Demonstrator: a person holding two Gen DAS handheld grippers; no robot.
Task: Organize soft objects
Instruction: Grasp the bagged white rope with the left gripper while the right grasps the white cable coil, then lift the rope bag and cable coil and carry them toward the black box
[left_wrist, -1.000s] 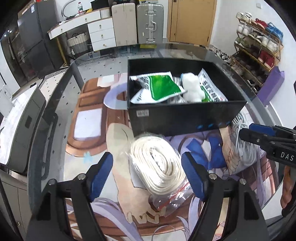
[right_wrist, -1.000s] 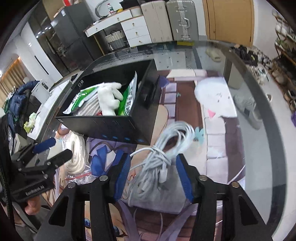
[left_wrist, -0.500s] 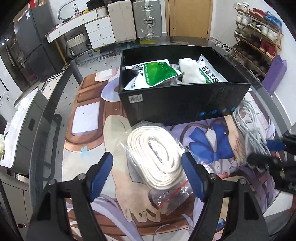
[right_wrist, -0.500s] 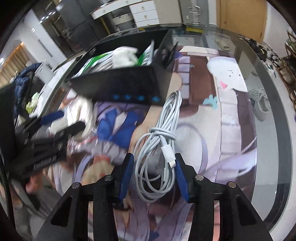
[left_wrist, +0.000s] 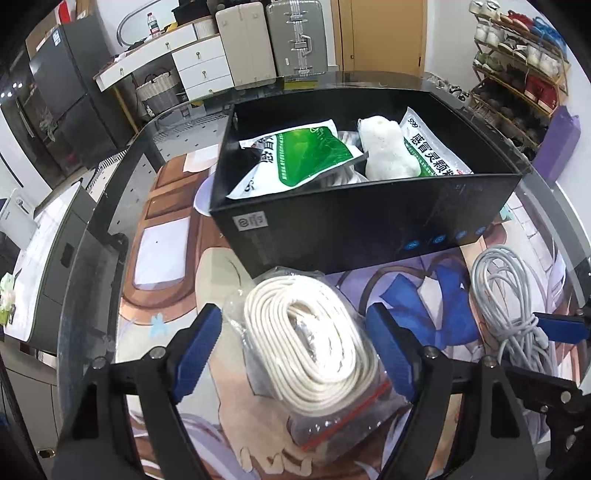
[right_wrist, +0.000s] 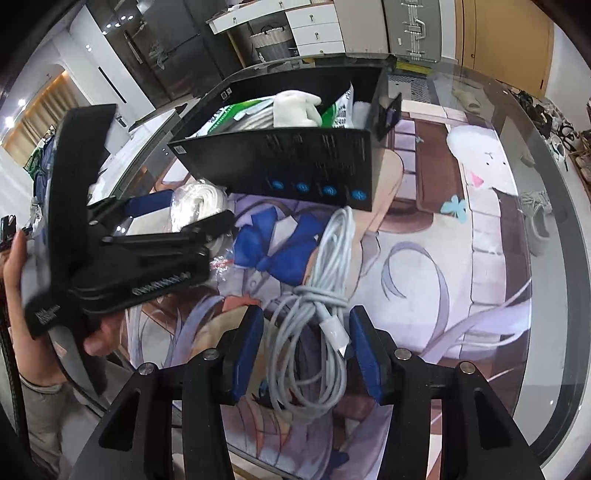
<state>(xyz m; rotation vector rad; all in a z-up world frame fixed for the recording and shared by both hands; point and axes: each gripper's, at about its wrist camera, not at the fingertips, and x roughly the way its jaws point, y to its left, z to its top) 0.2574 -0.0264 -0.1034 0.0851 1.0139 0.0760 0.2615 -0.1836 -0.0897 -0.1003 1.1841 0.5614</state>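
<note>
Two tools work over a glass worktop (left_wrist: 92, 236) laid on a printed cartoon mat, and two loose bundles lie on it in front of one black box (left_wrist: 369, 225). The box is rigid, rectangular and open-topped, with four small blue marks low on its near wall; inside it sit two glossy green-and-white sachets (left_wrist: 299, 155), a fuzzy white plush toy (left_wrist: 384, 147) between them, and something pale beneath that cannot be made out. The first bundle is a flat cream cord coiled into an oval and sealed in a clear zip bag (left_wrist: 314, 347) with a red closure strip, crinkled and shiny; it lies just in front of the box. The left tool (left_wrist: 295, 350) straddles it, blue pads standing clear of the bag on both sides, jaws wide and just opened a little further. The second bundle is a thin, smooth pale grey charging cable (right_wrist: 317, 314), looped long and wrapped round its middle, a white plug end showing; it lies near the box's right corner, well apart from the bag. The right tool (right_wrist: 306, 350) has its pads on either side of the cable loops, jaws just eased apart slightly, not pressing on them. A person's hand (right_wrist: 14, 266) holds the left tool's handle.
</note>
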